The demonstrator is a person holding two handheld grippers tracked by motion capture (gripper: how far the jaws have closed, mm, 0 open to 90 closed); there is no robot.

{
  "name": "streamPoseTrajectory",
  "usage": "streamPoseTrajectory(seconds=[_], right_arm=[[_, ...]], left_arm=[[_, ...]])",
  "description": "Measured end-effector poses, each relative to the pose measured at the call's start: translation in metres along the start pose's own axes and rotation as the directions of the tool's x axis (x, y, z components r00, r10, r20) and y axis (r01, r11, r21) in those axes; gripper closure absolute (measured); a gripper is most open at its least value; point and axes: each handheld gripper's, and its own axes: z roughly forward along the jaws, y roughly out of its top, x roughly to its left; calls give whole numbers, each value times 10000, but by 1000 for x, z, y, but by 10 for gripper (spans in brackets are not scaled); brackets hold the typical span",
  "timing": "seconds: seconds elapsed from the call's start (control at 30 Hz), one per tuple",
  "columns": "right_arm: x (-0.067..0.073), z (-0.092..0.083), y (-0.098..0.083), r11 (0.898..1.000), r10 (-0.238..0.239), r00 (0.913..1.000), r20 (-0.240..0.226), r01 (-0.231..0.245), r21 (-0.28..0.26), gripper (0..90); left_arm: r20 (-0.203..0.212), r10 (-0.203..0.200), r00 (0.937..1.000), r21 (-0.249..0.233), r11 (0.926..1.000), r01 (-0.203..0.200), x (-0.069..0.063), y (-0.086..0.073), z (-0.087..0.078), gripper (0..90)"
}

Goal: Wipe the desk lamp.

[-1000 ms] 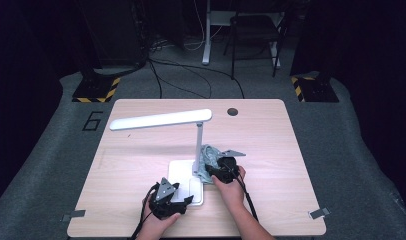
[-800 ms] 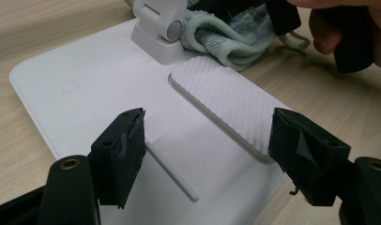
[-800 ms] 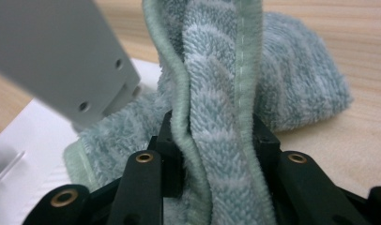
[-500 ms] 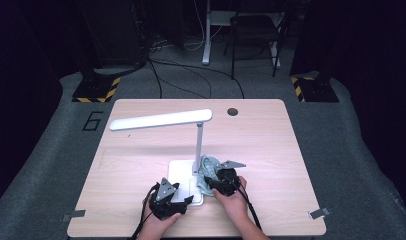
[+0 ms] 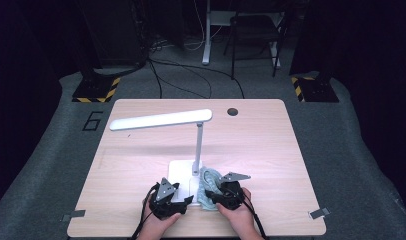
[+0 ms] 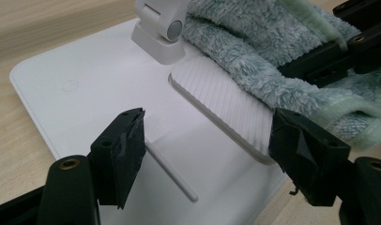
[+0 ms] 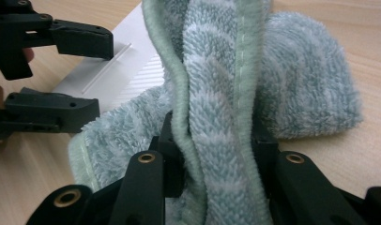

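A white desk lamp stands on the table, with a long head [image 5: 161, 120], a thin pole [image 5: 197, 147] and a flat base [image 5: 180, 172]. A fluffy pale green towel [image 5: 208, 182] lies against the base's right edge and partly over it [image 6: 254, 51]. My right gripper [image 5: 211, 195] is shut on a thick fold of the towel [image 7: 212, 93]; its jaws have just been closing on it. My left gripper [image 5: 188, 200] rests at the base's near edge, its jaws [image 6: 212, 154] wide apart over the white base [image 6: 85, 84] and pinching nothing.
The wooden table [image 5: 271, 150] has a round cable hole [image 5: 233, 111] at the back. Both hands sit close to the near edge. A chair [image 5: 253, 30] and a desk leg stand on the dark floor beyond.
The right gripper has slid towards the near edge along the lamp base, dragging the towel with it. The left gripper has stayed put.
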Motion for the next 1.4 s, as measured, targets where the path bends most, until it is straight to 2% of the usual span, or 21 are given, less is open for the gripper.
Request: streamPoseTrajectory(seconds=[0.03,0.1,0.23,0.4,0.47,0.57,0.63,0.67,0.73,0.8,0.9,0.93,0.97,1.0,1.07,1.13,1.17,1.33,1.4], right_arm=[[0,-2,-1,9998,182,9998,-16,-182,54,660],[-3,-9,0,9997,204,9998,-67,-205,-156,659],[-9,-23,4,9953,72,9996,261,-46,-972,656],[-14,-35,4,9907,-89,9977,675,179,-1348,653],[-18,-41,4,9885,104,9980,628,-7,-1514,652],[-22,-55,8,9831,202,9959,887,-36,-1832,648],[-31,-73,7,9789,132,9902,1391,156,-2039,646],[-31,-73,7,9789,132,9902,1391,156,-2039,646],[-42,-86,0,9774,37,9734,2292,449,-2068,640],[-47,-89,-4,9746,192,9724,2325,337,-2212,639],[-61,-94,-12,9705,731,9694,2344,-150,-2408,639],[-66,-95,-13,9698,793,9659,2463,-176,-2433,638],[-73,-98,-15,9667,934,9587,2687,-227,-2550,638],[-73,-98,-15,9667,934,9587,2687,-227,-2550,638],[-82,-99,-18,9657,1192,9513,2844,-445,-2559,638],[-84,-99,-19,9671,1223,9489,2910,-480,-2499,637],[-89,-96,-21,9717,1324,9441,3018,-636,-2274,637],[-95,-89,-25,9794,1355,9386,3173,-784,-1862,634],[-96,-83,-27,9843,1350,9314,3381,-868,-1537,626]], left_arm=[[40,-39,10000,23,10000,39,0,0,0,274],[72,-33,10000,17,10000,33,1,0,0,274],[74,-3,10000,-13,10000,3,1,0,0,274],[12,-71,10000,-56,10000,71,1,0,0,274],[30,-85,10000,-75,9999,85,1,0,1,274],[21,-82,10000,-86,9999,82,1,0,1,274],[26,-86,10000,-79,9999,86,1,0,1,274],[26,-86,10000,-79,9999,86,1,0,1,274],[24,-84,10000,-82,9999,84,1,0,1,274],[27,-95,10000,-88,9999,95,1,0,1,274],[24,-82,10000,-84,9999,82,1,0,1,274],[24,-84,10000,-81,9999,84,1,0,1,274],[24,-97,10000,-90,9999,97,1,0,1,273],[24,-97,10000,-90,9999,97,1,0,1,274],[24,-98,9999,-84,9999,99,1,0,1,274],[25,-97,9999,-85,9999,97,1,0,1,274],[23,-91,10000,-83,9999,91,1,0,1,274],[25,-102,9999,-86,9999,103,1,0,1,273],[26,-105,9999,-90,9999,105,1,0,1,274]])
